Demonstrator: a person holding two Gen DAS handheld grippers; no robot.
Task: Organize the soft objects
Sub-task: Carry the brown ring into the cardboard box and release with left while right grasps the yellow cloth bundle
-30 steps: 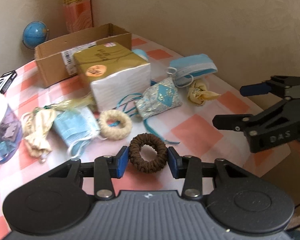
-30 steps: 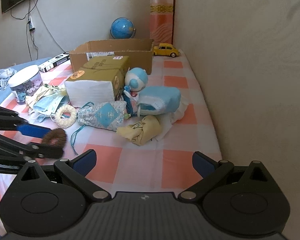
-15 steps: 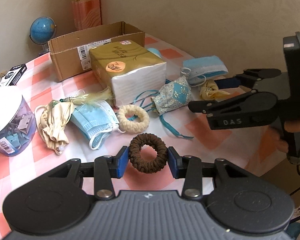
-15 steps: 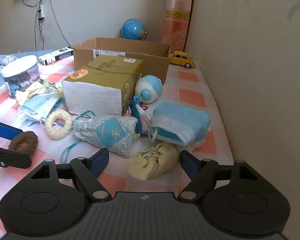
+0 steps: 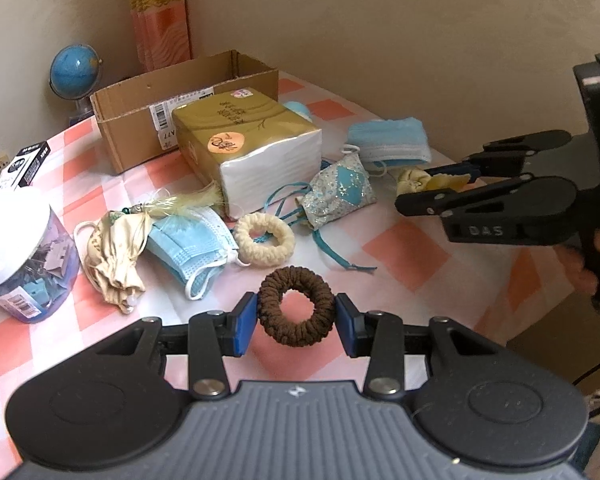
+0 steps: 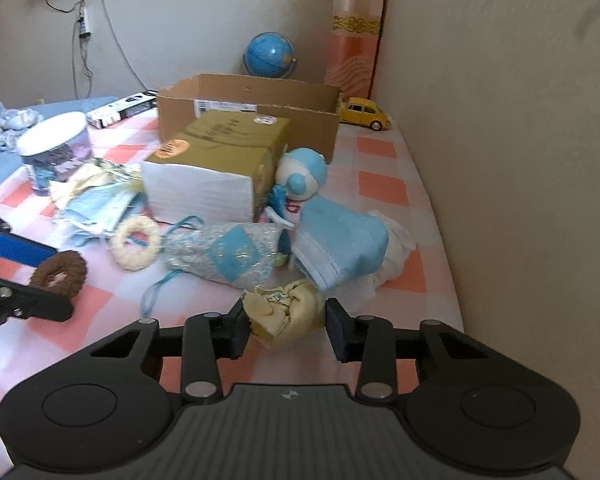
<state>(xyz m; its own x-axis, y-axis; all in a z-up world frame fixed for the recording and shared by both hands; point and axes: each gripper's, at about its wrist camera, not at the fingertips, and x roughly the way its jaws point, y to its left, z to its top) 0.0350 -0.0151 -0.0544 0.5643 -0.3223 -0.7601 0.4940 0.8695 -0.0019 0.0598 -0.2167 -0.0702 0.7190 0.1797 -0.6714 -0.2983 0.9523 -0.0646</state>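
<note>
Checked table (image 5: 404, 248), left gripper (image 5: 296, 318) clamping brown scrunchie (image 5: 296, 306), right gripper (image 6: 286, 320) straddling yellow pouch (image 6: 286, 310)

The brown scrunchie (image 5: 296, 306) is looking woolly and rough, the tissue pack (image 5: 246, 148) is shining in glossy plastic wrap, and the box (image 5: 172, 108) is showing matt cardboard.

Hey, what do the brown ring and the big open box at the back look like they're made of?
Brown ring: seemingly knitted or crocheted yarn over elastic, matte, with ribbed coils all round. Open box: plain corrugated cardboard, matte brown, with a raw cut rim and a barcode label.
</note>
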